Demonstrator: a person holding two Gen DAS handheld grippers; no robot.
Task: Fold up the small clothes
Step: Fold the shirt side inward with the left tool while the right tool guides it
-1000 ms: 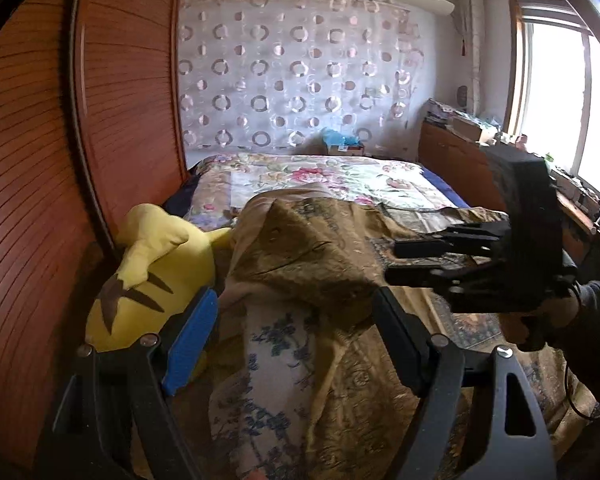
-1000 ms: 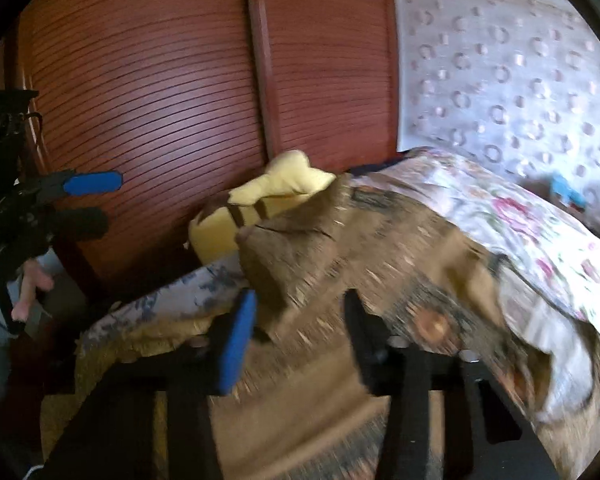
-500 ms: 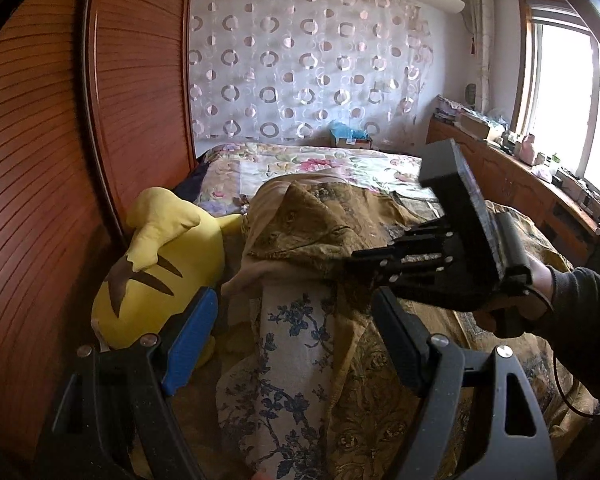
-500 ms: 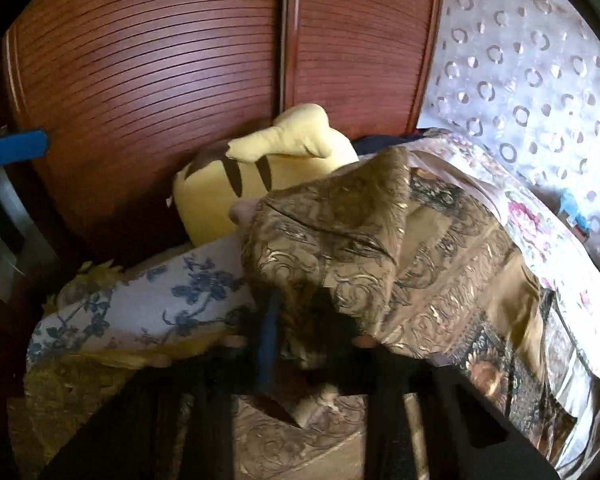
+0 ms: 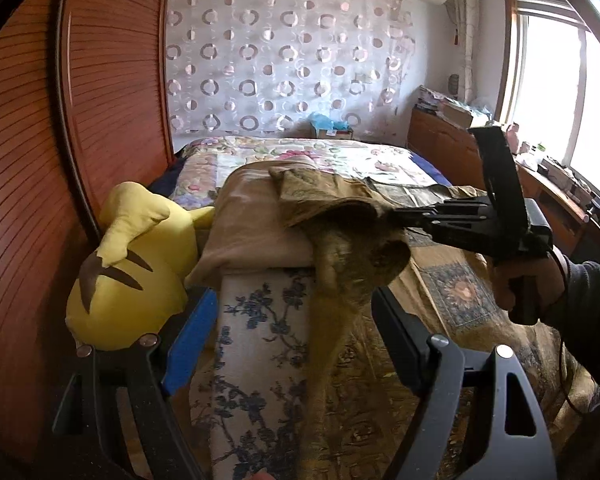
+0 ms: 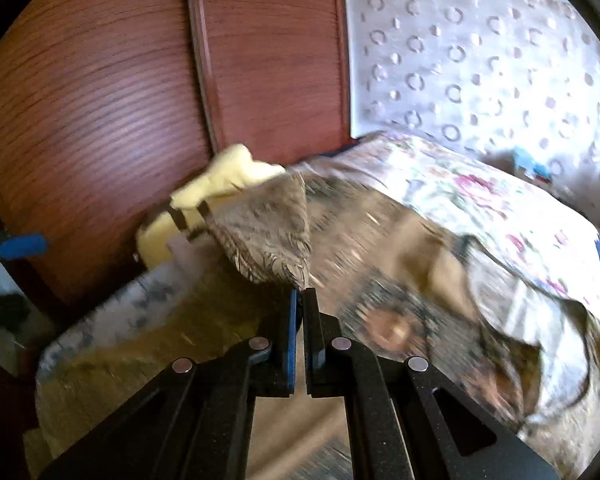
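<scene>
Bed (image 5: 324, 152): garment (image 5: 340, 216) draped over a folded cloth stack (image 5: 252, 236) near the bed's near edge. Plush toy (image 5: 128, 272) at the bed's left edge, touching the stack, against the wardrobe (image 5: 28, 128). Curtain (image 5: 284, 64) behind the far edge. Cabinet (image 5: 440, 140) beyond the right edge. Right tool (image 6: 299, 294) pinches the garment's corner above the stack; left tool (image 5: 288, 332) at the near edge, astride the stack.
</scene>
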